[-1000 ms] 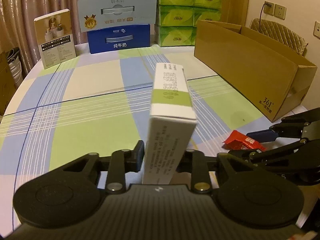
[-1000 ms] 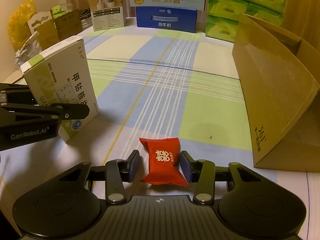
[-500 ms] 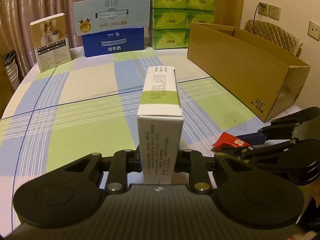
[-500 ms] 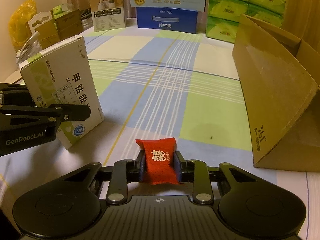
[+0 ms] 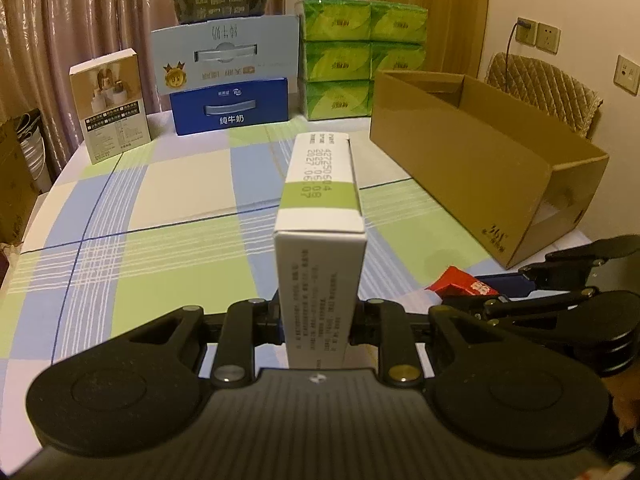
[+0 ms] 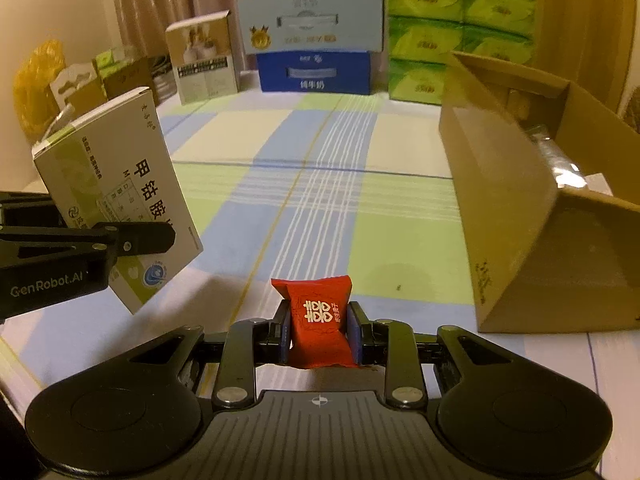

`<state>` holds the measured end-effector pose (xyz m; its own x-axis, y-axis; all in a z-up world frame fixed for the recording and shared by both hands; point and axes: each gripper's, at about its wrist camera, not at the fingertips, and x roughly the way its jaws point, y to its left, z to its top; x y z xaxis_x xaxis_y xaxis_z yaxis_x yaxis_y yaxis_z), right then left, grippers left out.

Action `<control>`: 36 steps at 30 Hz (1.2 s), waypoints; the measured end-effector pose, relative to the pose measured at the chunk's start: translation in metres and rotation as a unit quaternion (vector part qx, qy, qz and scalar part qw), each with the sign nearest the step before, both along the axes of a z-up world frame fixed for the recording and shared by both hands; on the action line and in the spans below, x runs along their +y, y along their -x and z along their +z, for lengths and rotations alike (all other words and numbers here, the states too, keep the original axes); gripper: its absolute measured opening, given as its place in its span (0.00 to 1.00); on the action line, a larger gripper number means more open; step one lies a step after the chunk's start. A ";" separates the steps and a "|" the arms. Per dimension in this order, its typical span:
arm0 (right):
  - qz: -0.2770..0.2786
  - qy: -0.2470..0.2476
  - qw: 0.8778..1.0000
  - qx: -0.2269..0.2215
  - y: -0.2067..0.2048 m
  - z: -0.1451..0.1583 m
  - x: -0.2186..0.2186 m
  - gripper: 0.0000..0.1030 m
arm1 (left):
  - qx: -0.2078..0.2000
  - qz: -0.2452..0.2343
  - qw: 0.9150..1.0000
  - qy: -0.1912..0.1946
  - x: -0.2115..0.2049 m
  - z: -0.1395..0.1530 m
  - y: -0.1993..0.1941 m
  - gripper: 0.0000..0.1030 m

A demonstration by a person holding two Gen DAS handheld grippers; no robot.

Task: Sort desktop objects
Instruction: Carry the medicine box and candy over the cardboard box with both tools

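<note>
The left gripper (image 5: 318, 316) has its jaws clamped on the lower part of a white medicine box (image 5: 320, 248) with a green band, which stands upright on its narrow edge between them and is raised off the checked surface (image 5: 160, 208). In the right wrist view the same box (image 6: 120, 184) leans slightly, its printed front facing the camera and its lower corner clear of the cloth. The right gripper (image 6: 320, 330) has its jaws pressed against both sides of a small red candy packet (image 6: 319, 320) with white characters, squeezed between the blue pads (image 6: 285, 330); the packet sits upright and appears lifted above the surface. From the left wrist view the packet (image 5: 460, 284) shows just to the right of the medicine box, near it but apart. On the right side of the surface stands an open cardboard box (image 5: 480, 168), its long side running from near to far; something shiny lies inside it, too unclear to name. At the far edge of the surface stand a small white carton (image 5: 110, 106) on the left, a blue milk carton (image 5: 231, 106) with a pale blue carton (image 5: 226, 54) stacked on it in the middle, and a stack of green tissue packs (image 5: 360, 60) to their right.
</note>
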<state>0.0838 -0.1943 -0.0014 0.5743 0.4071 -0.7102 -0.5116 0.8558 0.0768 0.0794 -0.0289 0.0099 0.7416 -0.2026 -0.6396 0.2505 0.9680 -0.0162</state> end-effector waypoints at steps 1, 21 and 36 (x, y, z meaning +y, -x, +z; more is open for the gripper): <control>-0.003 -0.003 1.000 -0.001 0.002 0.004 -0.002 0.24 | 0.001 0.001 1.000 0.002 -0.002 0.004 0.002 0.20; -0.053 -0.049 0.996 -0.049 0.024 0.090 -0.059 0.24 | 0.001 -0.012 1.000 0.011 -0.045 0.054 0.035 0.20; -0.084 -0.060 0.992 -0.073 0.022 0.115 -0.097 0.24 | -0.007 -0.032 0.999 0.013 -0.075 0.072 0.032 0.20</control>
<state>0.0618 -0.2917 0.1135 0.7346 0.3740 -0.5661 -0.3766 0.9188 0.1183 0.0479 -0.1044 0.0821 0.7356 -0.2675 -0.6224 0.3132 0.9489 -0.0377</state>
